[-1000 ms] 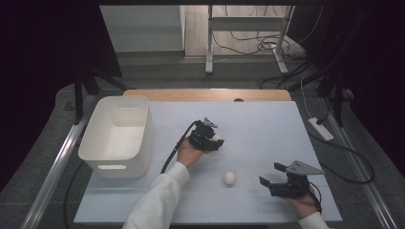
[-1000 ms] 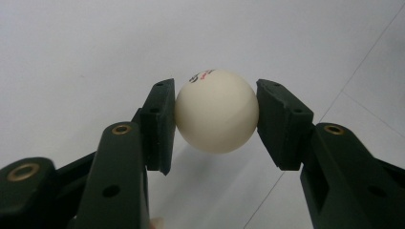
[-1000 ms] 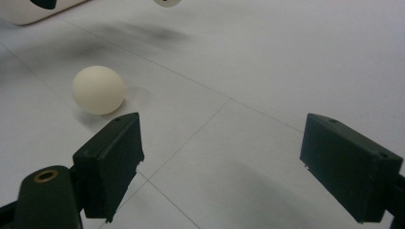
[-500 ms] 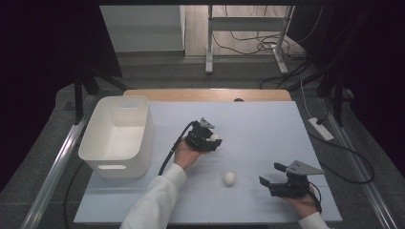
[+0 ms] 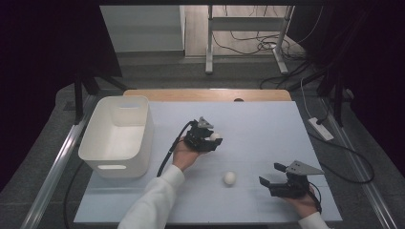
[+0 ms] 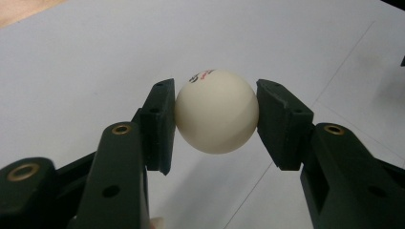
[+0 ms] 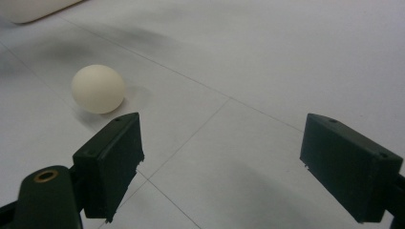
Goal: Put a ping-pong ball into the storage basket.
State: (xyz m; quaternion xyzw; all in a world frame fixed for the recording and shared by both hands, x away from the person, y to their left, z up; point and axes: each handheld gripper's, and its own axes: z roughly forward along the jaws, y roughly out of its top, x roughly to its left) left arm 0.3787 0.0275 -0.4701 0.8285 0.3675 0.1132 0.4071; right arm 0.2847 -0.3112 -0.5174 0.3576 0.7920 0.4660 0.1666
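Observation:
My left gripper (image 5: 213,138) is shut on a white ping-pong ball (image 6: 216,111) with a small red and black print on top; both pads press its sides, a little above the table's middle. The held ball (image 5: 214,137) peeks out at the gripper's right end. A second white ball (image 5: 229,178) lies loose on the white tabletop, nearer the front. My right gripper (image 5: 271,177) rests low at the front right with its jaws wide apart and nothing between them. In the right gripper view that loose ball (image 7: 98,88) sits beyond and left of the left pad (image 7: 112,160).
A white plastic bin (image 5: 118,136) stands at the table's left side. A wooden strip (image 5: 205,95) runs along the far edge. A white power strip (image 5: 321,128) and cables lie on the floor off the right edge.
The left hand with its ball has drifted slightly; the right gripper and the loose ball have stayed put.

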